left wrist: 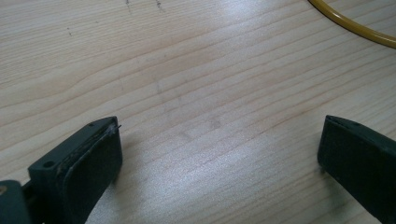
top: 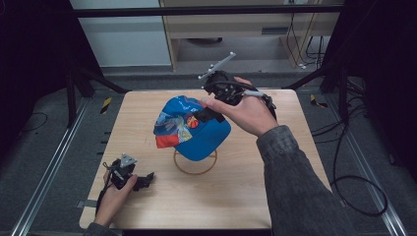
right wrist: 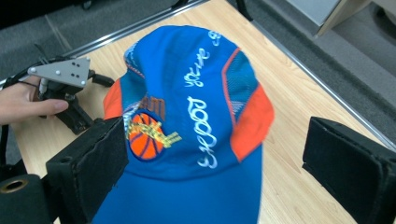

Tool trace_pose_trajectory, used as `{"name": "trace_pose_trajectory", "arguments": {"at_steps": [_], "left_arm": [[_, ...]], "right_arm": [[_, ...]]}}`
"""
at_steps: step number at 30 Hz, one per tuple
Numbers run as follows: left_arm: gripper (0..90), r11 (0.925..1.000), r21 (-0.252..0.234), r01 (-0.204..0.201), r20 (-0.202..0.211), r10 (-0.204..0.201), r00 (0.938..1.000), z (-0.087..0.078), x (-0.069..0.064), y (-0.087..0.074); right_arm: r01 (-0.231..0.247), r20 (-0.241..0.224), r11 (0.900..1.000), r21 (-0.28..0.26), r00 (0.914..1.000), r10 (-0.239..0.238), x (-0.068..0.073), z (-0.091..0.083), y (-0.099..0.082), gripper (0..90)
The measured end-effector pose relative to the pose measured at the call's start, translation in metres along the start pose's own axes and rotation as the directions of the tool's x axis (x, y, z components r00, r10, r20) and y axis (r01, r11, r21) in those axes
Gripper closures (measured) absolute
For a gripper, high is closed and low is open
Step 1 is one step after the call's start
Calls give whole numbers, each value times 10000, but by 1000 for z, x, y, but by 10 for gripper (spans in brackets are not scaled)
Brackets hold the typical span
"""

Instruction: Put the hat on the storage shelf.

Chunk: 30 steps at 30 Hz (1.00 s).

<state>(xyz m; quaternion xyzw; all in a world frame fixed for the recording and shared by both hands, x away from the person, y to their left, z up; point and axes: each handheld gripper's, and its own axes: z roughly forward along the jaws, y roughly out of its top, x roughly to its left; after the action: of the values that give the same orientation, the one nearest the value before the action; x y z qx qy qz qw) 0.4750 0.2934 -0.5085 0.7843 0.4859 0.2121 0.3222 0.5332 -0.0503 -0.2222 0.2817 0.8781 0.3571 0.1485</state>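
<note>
A blue fabric cap with orange panels and a basketball badge [top: 194, 129] was seen at the centre of the high view, seated on a yellow wire ring stand [top: 195, 167] on the pale wooden table [top: 246, 196]. The right gripper [top: 209, 114] was held at the cap's upper right with its jaws spread wide, nothing pressed between them. A clean withdrawal without snagging the fabric would be wanted. The left gripper [top: 147, 178] was rested at lower left, jaws apart and empty. The stand's upright was hidden under the cap.
</note>
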Motion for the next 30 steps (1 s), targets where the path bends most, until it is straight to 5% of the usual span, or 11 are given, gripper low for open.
{"name": "trace_pose_trajectory", "arguments": {"at_steps": [7, 14, 18, 30], "left_arm": [[0, 10000, 11, -13, 4, 13, 10000, 0, 0, 0], [0, 10000, -11, -20, 11, 20, 10000, 0, 0, 0], [0, 10000, -12, -22, 11, 22, 10000, 0, 0, 0], [0, 10000, 14, -24, 22, 24, 10000, 0, 0, 0]], "right_arm": [[-381, 561, 9976, -576, 9976, 413, -13, -19, -17, 93], [-795, 1462, 9902, -1146, 9846, 960, -27, -35, -43, 101], [-909, 1680, 9830, -1594, 9787, 1177, -33, -41, -62, 110], [-1799, 2035, 9664, -1833, 9549, 2164, -49, -46, -132, 120]]}}
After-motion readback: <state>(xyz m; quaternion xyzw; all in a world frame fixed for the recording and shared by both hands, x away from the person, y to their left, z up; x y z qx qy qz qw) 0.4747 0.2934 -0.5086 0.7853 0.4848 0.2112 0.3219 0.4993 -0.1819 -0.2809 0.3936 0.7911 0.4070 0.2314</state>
